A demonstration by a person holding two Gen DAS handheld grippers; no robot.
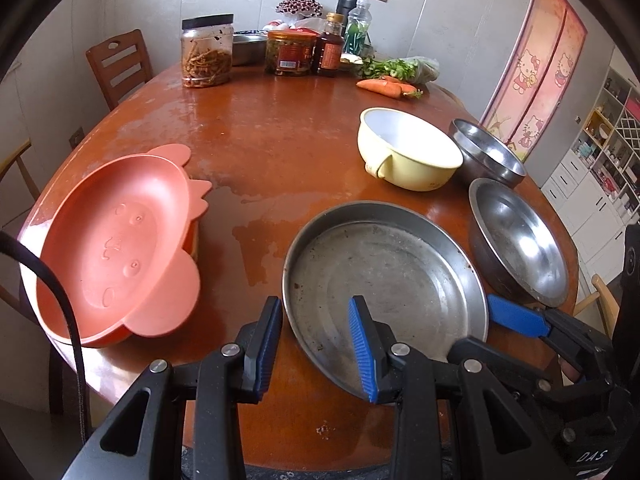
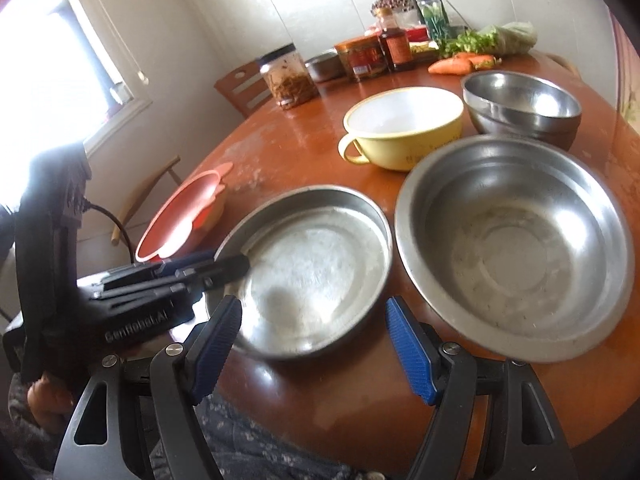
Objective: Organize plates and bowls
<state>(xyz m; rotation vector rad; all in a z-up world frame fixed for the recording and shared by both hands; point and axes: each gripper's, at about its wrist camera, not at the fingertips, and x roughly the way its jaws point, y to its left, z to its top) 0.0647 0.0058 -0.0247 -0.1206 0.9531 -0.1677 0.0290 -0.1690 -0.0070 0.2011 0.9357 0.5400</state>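
Observation:
A flat steel plate (image 1: 384,280) (image 2: 316,268) lies near the table's front edge. My left gripper (image 1: 316,344) is open, its jaws straddling the plate's near left rim; it also shows in the right wrist view (image 2: 208,266). My right gripper (image 2: 312,344) is open, just in front of the plate's near rim; one of its fingers (image 1: 516,316) shows in the left wrist view. A wide steel bowl (image 1: 520,240) (image 2: 516,248) sits right of the plate. Behind are a yellow handled bowl (image 1: 408,152) (image 2: 404,128) and a smaller steel bowl (image 1: 488,152) (image 2: 520,104). Stacked orange plates (image 1: 120,248) (image 2: 180,216) lie at the left.
The round wooden table (image 1: 260,140) carries jars (image 1: 206,52), a sauce bottle (image 1: 330,46), carrots (image 1: 384,86) and greens at the far side. Wooden chairs (image 1: 118,64) stand around it. A black cable (image 1: 68,312) hangs at the left.

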